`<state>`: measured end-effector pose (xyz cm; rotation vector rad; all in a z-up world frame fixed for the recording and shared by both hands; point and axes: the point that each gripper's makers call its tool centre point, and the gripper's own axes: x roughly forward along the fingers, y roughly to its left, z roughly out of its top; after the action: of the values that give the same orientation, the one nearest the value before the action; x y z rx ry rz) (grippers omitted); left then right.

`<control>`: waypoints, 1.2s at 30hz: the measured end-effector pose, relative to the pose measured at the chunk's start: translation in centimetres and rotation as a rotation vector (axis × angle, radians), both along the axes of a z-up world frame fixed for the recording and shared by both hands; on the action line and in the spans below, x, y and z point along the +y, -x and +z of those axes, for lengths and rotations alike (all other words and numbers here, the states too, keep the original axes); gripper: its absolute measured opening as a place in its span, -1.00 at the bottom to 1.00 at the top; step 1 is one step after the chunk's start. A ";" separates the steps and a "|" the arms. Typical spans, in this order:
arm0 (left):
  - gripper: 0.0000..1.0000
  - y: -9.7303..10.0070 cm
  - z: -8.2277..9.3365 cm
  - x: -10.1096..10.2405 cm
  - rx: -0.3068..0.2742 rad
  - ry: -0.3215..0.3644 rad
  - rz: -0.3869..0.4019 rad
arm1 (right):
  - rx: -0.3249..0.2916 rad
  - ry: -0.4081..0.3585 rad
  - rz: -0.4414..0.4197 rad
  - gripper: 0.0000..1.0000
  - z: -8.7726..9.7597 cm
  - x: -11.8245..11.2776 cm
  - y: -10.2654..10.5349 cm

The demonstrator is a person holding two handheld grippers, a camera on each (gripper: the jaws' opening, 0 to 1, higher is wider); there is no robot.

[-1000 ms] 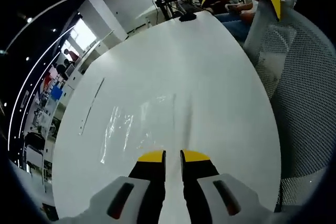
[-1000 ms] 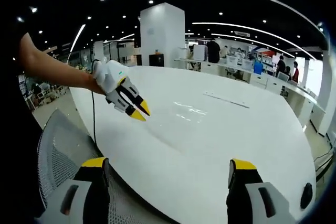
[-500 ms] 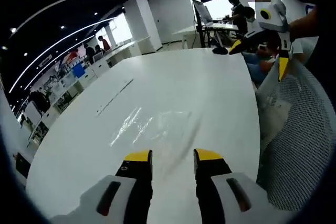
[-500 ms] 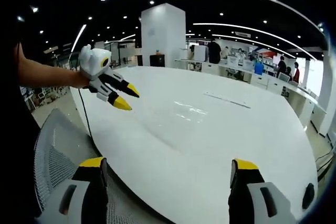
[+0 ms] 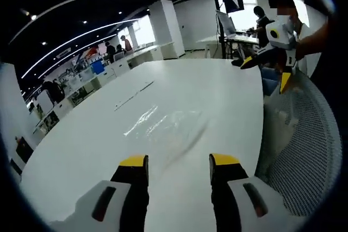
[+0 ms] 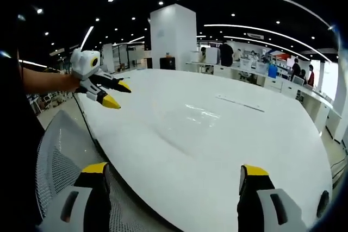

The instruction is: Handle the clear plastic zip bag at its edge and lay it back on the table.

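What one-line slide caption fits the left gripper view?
Open left gripper hovers above the clear zip bag lying flat on the white table.

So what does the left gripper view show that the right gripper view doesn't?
The left gripper view alone shows the right claw from outside, hovering open above the mesh chair. The right gripper view alone shows the left claw, open, held over the table's near edge. Both share the white table, the clear zip bag lying flat, and the chair.
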<state>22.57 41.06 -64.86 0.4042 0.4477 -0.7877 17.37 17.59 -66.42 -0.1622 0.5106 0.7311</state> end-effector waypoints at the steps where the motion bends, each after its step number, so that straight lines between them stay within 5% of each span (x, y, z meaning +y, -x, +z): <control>1: -0.05 0.4 0.0 0.2 0.008 0.014 0.016 | -0.001 0.001 0.001 0.99 0.0 0.0 0.0; 20: 0.48 3.7 -0.9 3.6 -0.002 0.134 0.150 | -0.016 0.002 -0.013 0.99 -0.6 -1.0 0.6; 36: 0.87 5.6 -0.5 2.3 0.025 0.178 0.157 | -0.006 -0.008 -0.043 0.99 -0.7 -1.5 1.1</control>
<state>16.98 43.39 -65.39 0.1913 0.4233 -0.6744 16.29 16.10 -67.14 -0.1459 0.5038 0.6908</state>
